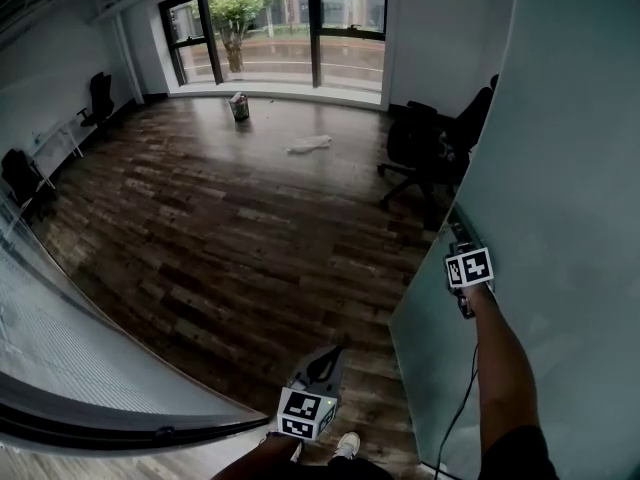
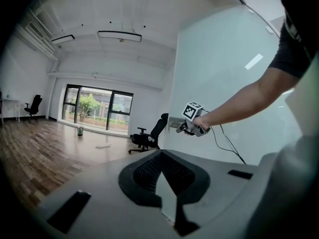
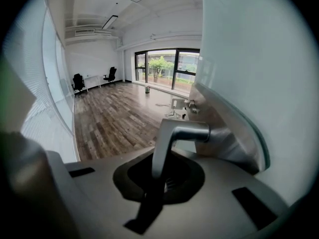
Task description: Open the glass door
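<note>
The frosted glass door [image 1: 560, 168] stands swung inward at the right, its free edge toward the room. My right gripper [image 1: 461, 240] is shut on the door's silver lever handle [image 3: 175, 133], which passes between its jaws beside the metal lock plate [image 3: 224, 128]. The left gripper view shows the door [image 2: 224, 73] with that right gripper [image 2: 185, 128] at its edge, the person's arm stretched out to it. My left gripper [image 1: 333, 354] hangs low at the bottom centre, away from the door. It points into the room, its jaws closed to a point with nothing between them [image 2: 159, 156].
Dark wood floor [image 1: 230, 238] runs to a large window [image 1: 280, 28]. Black office chairs [image 1: 425, 153] stand beyond the door's edge. A small can [image 1: 239, 106] and a white rag [image 1: 310, 145] lie near the window. A glass partition [image 1: 60, 348] lines the left.
</note>
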Available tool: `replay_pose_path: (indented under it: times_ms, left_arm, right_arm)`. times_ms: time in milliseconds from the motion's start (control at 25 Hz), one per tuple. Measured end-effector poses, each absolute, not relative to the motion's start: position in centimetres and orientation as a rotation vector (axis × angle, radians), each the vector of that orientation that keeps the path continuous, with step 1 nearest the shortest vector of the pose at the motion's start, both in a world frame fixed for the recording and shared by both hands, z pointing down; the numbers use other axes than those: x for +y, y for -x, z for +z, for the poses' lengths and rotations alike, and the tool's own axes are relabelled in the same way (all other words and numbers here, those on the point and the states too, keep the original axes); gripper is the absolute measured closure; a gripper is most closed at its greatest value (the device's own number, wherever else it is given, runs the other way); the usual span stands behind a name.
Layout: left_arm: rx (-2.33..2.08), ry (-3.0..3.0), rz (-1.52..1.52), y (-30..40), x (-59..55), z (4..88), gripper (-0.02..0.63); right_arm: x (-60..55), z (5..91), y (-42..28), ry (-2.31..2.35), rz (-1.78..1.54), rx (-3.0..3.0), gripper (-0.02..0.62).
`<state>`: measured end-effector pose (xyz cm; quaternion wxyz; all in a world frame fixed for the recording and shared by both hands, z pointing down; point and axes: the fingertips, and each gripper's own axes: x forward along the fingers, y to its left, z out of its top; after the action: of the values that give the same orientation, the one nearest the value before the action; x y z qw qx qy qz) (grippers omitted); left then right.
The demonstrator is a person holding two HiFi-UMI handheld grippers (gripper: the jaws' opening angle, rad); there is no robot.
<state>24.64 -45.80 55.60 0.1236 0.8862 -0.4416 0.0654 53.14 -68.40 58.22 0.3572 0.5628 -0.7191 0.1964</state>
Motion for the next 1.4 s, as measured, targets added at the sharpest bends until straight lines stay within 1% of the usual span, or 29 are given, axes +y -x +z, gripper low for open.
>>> replay_pose_path:
  times_ms: [320,360,520,600,800,840,1080,1280,1400]
  left_arm:
    - [-1.279,-2.579,0.216,-27.4,-47.0,56.5,0.607]
    - [-1.292,-2.566,0.215,-27.3,-47.4,56.5,0.607]
    - [-1.341,-2.526,0.193,-26.8,-48.2,56.5,0.607]
    - [-1.342,-2.537,0.207,-27.0,-48.2,56.4,0.607]
    - [-1.333,-2.529,0.259,-27.4,-47.6,56.7,0.607]
    - [-1.329,-2.526,0.268,-27.4,-47.4,56.9,0.607]
    - [-1.322,-2.549,0.256,-28.3,-47.4,57.3,0.607]
    - [-1.269,-2.574,0.269,-29.5,-46.8,57.2,0.607]
    - [-1.239,-2.591,0.266,-30.2,-46.2,56.9,0.607]
  right_arm:
    - [-70.2,58.1,-60.7,-1.524,0.533,-1.768,0.578]
    - [-70.4,58.1,-61.4,-1.516,0.547,-1.768,0.564]
    - [-70.4,58.3,-63.5,-1.483,0.602,-1.769,0.442]
    - [-70.5,58.1,-65.0,-1.503,0.607,-1.745,0.416]
    - [-70.6,56.9,-69.4,-1.648,0.578,-1.634,0.414]
    - [-70.2,57.0,-70.0,-1.668,0.556,-1.609,0.399]
    - [-68.0,54.3,-74.5,-1.928,0.319,-1.503,0.382]
    - [-66.3,51.9,-74.3,-1.949,0.149,-1.560,0.377]
    - [-64.9,50.1,-73.2,-2.004,0.136,-1.624,0.377]
